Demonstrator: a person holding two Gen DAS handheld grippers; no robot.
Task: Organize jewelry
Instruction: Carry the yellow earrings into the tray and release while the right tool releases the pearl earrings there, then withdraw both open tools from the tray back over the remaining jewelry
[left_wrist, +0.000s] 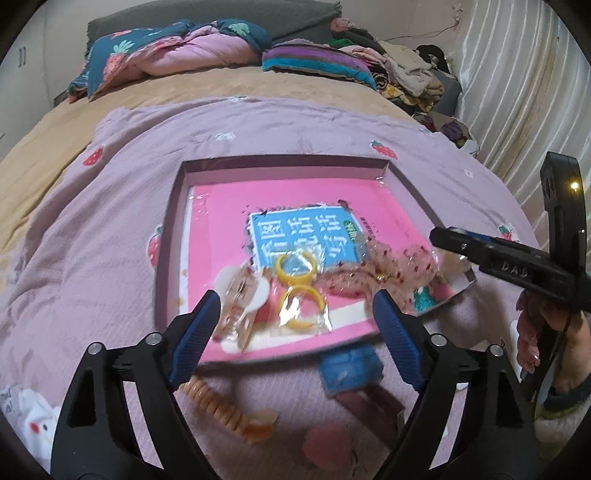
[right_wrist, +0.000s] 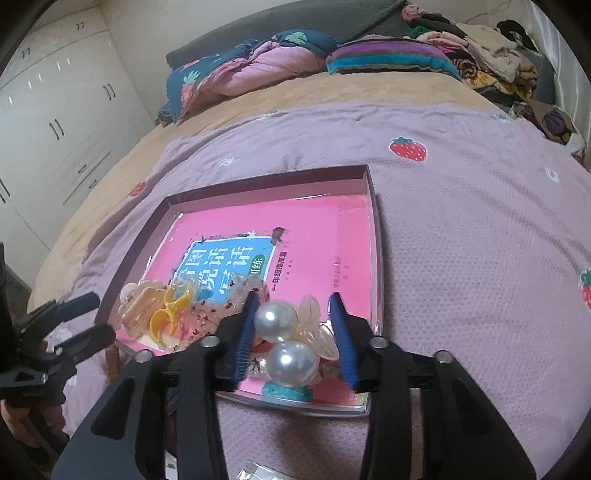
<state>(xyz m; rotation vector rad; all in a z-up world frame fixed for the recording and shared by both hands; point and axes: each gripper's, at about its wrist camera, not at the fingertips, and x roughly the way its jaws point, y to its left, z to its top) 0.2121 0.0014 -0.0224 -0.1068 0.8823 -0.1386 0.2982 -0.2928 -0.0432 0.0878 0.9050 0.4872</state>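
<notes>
Both my claws over the shallow purple cardboard tray (right_wrist: 373, 206).
My left gripper (left_wrist: 295, 314) gapes wide, empty; my right gripper (right_wrist: 293, 332) stands apart around the 2-pearl hair clip (right_wrist: 286, 339).

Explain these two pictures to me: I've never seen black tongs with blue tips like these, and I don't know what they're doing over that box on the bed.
No robot here: a person holds a hand-operated two-finger gripper in each hand, each with a wide-angle camera looking along its fingers. One picture comes from the left gripper, the other from the right gripper. Both hover over a shallow box on a lilac strawberry blanket. The box holds a pink book and accessories: yellow rings in a clear packet, a beige hair claw, a dotted sheer bow. A big pearl clip sits between the right gripper's open fingers, apparently unsqueezed. The left gripper is open and holds nothing. More trinkets lie on the blanket nearby.
</notes>
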